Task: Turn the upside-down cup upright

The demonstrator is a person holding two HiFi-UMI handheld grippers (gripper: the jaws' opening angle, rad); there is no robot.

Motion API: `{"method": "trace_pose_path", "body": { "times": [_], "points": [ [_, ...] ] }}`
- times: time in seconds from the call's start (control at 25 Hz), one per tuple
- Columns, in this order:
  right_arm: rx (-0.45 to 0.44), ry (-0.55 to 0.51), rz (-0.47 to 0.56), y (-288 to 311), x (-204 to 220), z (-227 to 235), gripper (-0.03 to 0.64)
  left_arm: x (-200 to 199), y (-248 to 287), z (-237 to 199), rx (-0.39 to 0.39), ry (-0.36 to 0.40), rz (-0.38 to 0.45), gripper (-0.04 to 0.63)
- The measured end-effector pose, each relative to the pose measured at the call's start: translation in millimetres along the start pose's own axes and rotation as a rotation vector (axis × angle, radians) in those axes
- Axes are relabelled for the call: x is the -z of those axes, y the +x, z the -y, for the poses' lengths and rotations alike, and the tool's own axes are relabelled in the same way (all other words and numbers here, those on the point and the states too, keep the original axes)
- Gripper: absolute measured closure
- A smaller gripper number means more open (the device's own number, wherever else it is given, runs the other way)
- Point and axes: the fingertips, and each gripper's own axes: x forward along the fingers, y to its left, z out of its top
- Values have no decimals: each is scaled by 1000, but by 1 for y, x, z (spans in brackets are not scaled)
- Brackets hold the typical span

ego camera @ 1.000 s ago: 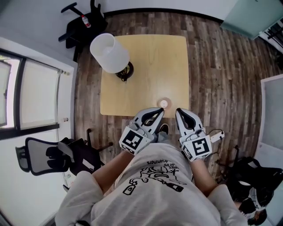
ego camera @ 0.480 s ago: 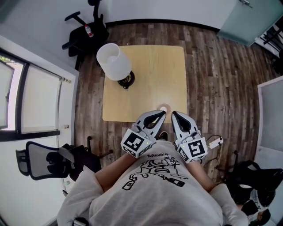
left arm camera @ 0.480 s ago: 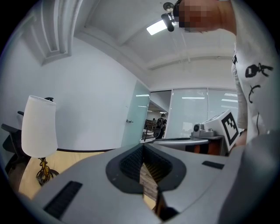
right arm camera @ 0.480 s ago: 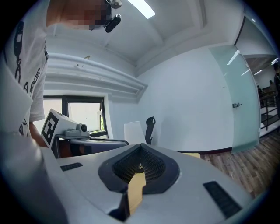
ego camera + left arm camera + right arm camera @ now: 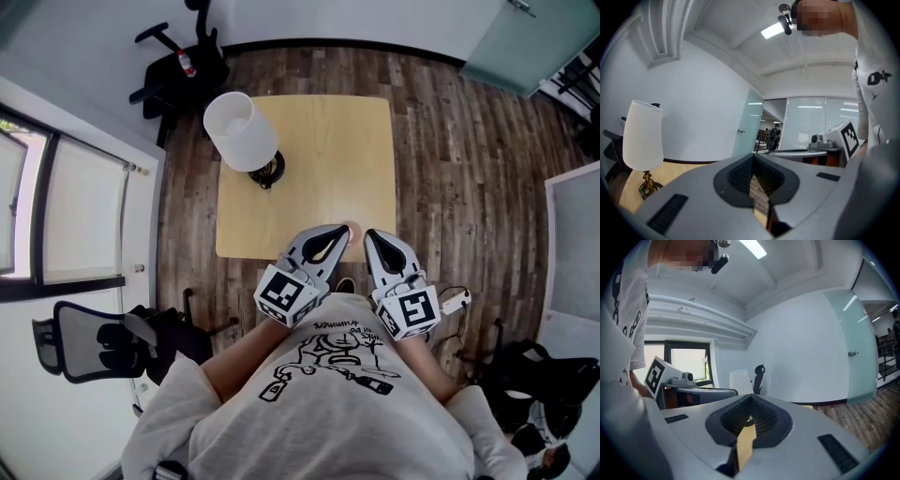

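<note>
A small pale cup (image 5: 353, 225) stands near the front edge of the wooden table (image 5: 319, 150). Only a sliver of it shows between my two gripper tips in the head view, so I cannot tell which way up it is. My left gripper (image 5: 343, 232) is shut and empty, its tip just left of the cup. My right gripper (image 5: 368, 235) is also shut and empty, just right of the cup. Both point almost level across the table. In the left gripper view the jaws (image 5: 753, 157) meet with nothing between them; the right gripper view (image 5: 751, 398) shows the same. Neither gripper view shows the cup.
A lamp with a white shade (image 5: 241, 131) stands at the table's far left corner and also appears in the left gripper view (image 5: 643, 136). Office chairs stand at the far left (image 5: 178, 56) and near left (image 5: 103, 342). A white plug block (image 5: 455, 302) lies on the wooden floor.
Both grippers have risen a little and their tips have come closer together. The cup, plainly seen between them a second ago, is now mostly covered.
</note>
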Motion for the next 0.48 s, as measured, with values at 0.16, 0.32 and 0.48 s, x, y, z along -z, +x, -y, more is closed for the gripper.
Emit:
{"method": "trace_pose_path", "body": {
  "times": [0.16,0.32,0.48],
  "points": [
    [-2,3,3,4,0,3,594,0,4,-1,5,4,-2,588],
    [-1,1,7,5,0,4,594,1,4,-1,4,4,2,588],
    [1,12,12,4,2,4,594,1,3,-2,1,-3,6,588]
  ]
}}
